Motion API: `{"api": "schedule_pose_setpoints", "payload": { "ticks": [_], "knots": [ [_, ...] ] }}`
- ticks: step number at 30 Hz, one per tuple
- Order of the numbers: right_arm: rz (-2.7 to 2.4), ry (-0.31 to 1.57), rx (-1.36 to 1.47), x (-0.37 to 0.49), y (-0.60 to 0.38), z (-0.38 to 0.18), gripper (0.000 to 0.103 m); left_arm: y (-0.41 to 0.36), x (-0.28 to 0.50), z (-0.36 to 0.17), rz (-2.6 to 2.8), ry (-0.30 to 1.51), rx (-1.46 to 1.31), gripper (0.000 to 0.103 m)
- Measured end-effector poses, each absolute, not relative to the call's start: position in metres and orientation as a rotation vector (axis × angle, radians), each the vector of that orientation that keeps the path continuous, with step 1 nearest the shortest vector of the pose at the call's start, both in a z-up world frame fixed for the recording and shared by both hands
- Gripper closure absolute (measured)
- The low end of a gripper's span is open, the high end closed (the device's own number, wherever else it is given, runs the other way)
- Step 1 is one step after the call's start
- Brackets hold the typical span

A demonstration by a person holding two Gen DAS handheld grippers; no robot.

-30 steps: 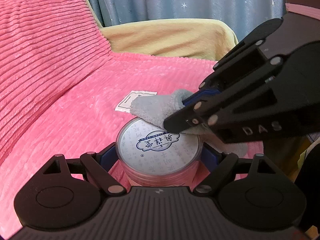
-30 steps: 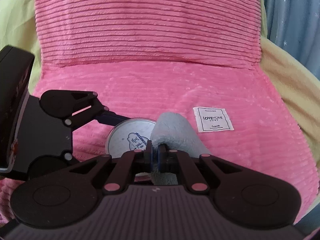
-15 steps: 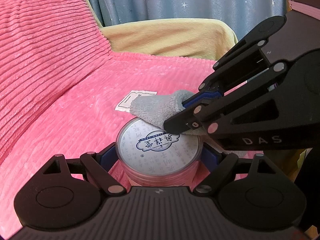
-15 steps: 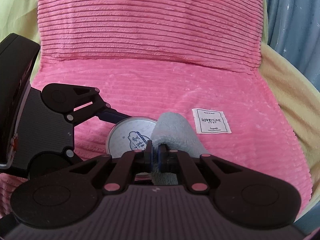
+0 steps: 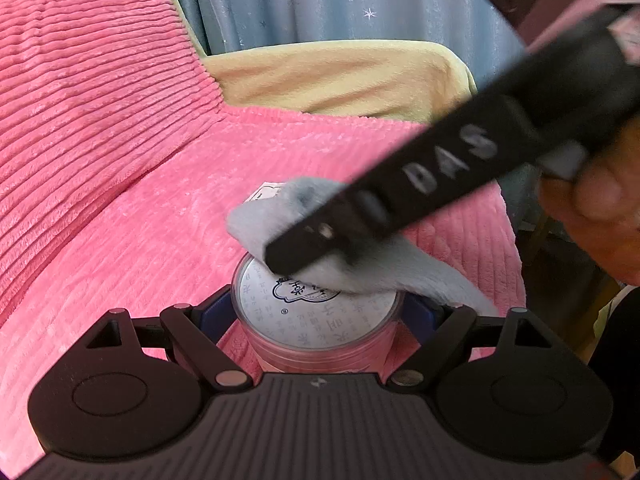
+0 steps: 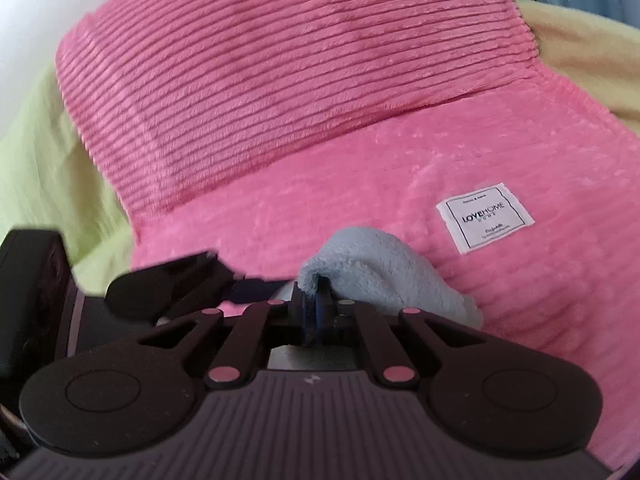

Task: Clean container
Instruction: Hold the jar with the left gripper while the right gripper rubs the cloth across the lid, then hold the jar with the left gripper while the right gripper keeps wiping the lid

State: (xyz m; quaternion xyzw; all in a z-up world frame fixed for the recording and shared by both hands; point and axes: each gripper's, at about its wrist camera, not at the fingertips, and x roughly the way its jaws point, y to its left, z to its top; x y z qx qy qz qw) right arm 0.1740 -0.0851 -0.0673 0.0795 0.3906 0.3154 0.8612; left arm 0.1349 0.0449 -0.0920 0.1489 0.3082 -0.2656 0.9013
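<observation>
Pink ribbed plush blanket (image 5: 120,168) covers a seat and its backrest, with a yellow-green cover (image 5: 340,76) showing at the edges and a blue star-print curtain (image 5: 320,0) behind. A small round container (image 5: 316,320) with a clear lid and a white printed label in blue characters stands upright on the blanket. The left tool (image 5: 316,316) has its two blue-padded fingers closed against the left and right sides of the container, gripping it. The right tool (image 6: 314,312), blurred in the left wrist view and marked with the letters DAS, reaches in from the right, and part of a hand (image 5: 592,208) is visible around its handle. Its fingers are pressed together on a fluffy pale blue-grey cloth (image 5: 280,216), pinching a fold of it. The cloth lies over the far half of the container's lid, touching it and covering part of the label, with one end trailing down past the container's right side. In the right wrist view the cloth (image 6: 380,276) bulges forward beyond the fingertips, and a white sewn tag (image 6: 484,218) reading LOVEHOME lies flat on the blanket just beyond and to the right of it.
</observation>
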Motion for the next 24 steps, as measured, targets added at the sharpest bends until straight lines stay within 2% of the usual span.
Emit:
{"api": "schedule_pose_setpoints", "payload": {
  "ticks": [9,16,24],
  "knots": [
    [0.663,0.834,0.071,0.156,-0.098,-0.063,0.101,0.046,0.133,-0.092,-0.554,0.633,0.313,0.017],
    [0.741,0.872,0.139,0.147,-0.090,-0.066,0.101,0.046,0.133,-0.092,-0.550,0.639,0.318,0.017],
    [0.748,0.827,0.185,0.166,-0.073,-0.072,0.101,0.047,0.129,-0.093,-0.551,0.636,0.319,0.017]
  ]
}}
